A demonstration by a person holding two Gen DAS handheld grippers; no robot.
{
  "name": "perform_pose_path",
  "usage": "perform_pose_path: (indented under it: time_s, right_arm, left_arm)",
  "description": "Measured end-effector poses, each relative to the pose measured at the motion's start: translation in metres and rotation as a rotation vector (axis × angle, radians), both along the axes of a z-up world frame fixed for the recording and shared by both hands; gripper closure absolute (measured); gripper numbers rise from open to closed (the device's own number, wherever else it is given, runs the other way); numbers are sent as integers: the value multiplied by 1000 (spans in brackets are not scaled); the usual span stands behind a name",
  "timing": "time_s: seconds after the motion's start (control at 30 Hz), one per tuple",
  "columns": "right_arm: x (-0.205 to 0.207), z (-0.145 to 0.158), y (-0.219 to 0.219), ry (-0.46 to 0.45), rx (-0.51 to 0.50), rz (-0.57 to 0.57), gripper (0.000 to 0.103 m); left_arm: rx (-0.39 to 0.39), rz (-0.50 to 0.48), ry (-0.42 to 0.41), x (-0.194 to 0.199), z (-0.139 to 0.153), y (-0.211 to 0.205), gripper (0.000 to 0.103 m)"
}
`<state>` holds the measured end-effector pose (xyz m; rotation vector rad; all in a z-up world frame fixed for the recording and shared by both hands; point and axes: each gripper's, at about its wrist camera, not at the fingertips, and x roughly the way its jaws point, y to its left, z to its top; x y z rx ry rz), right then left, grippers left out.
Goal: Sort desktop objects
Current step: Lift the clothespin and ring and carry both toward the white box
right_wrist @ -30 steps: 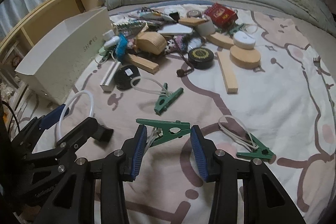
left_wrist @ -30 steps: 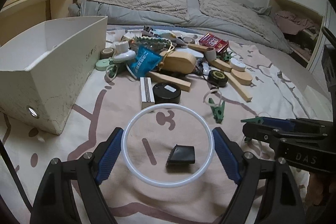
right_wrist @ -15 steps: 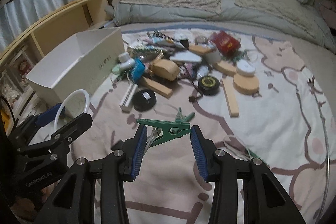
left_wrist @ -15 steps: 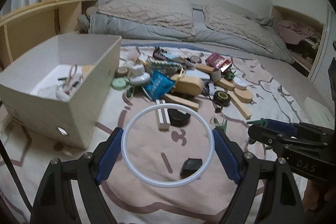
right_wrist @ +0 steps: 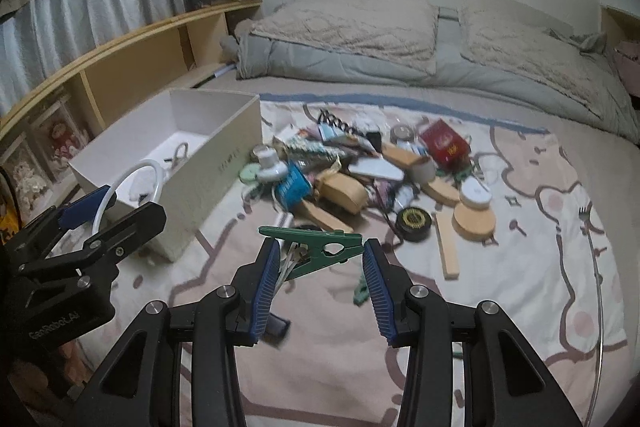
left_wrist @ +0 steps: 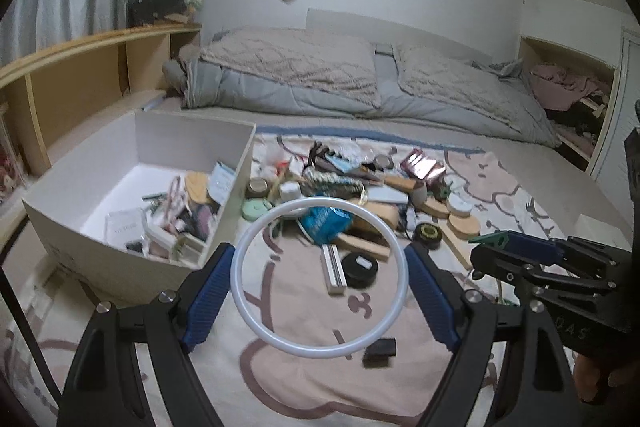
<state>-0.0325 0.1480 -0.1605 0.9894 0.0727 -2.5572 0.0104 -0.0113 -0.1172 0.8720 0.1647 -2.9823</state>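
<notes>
**Two items in my tongs, most of the heap still unsorted**

Two things are lifted off the bed now. My left tongs [left_wrist: 320, 291], spread wide, clamp a thin white plastic ring [left_wrist: 394, 247] by its outer edge; my right tongs [right_wrist: 320, 275], set narrow, pinch a green plastic spring clip [right_wrist: 316, 237] crosswise.

Ahead and left of the left tongs stands the open white cardboard box [left_wrist: 224, 227], already partly filled with cards, packets and small oddments. Beyond both tongs a dense heap [right_wrist: 360, 179] remains on the patterned sheet: wooden blocks and discs, a black round tin, a red packet, a blue pouch. I judge the sorting well under halfway.

Readable writing is scarce: "GeoRobot.AI" on the left tongs' body, "DAS" on the right's. Faint lettering on the box wall is too blurred to read.
</notes>
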Motion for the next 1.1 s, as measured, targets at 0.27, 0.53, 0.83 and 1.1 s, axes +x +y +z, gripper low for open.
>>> perform_pose_path:
  time_s: [0.27, 0.53, 0.83, 1.1]
  right_arm:
    - [-1, 31, -24, 65, -12, 25, 60]
    - [-8, 58, -48, 110, -19, 45, 60]
    - [-23, 96, -88, 191, -23, 84, 60]
    - [-39, 126, -122, 246, -62, 108, 59]
  left_arm:
    - [-16, 19, 45, 1, 28, -20, 18]
    - [-16, 10, 66, -11, 59, -50, 18]
    - [-56, 64, 116, -29, 115, -101, 18]
    - [-128, 153, 156, -32, 151, -144, 18]
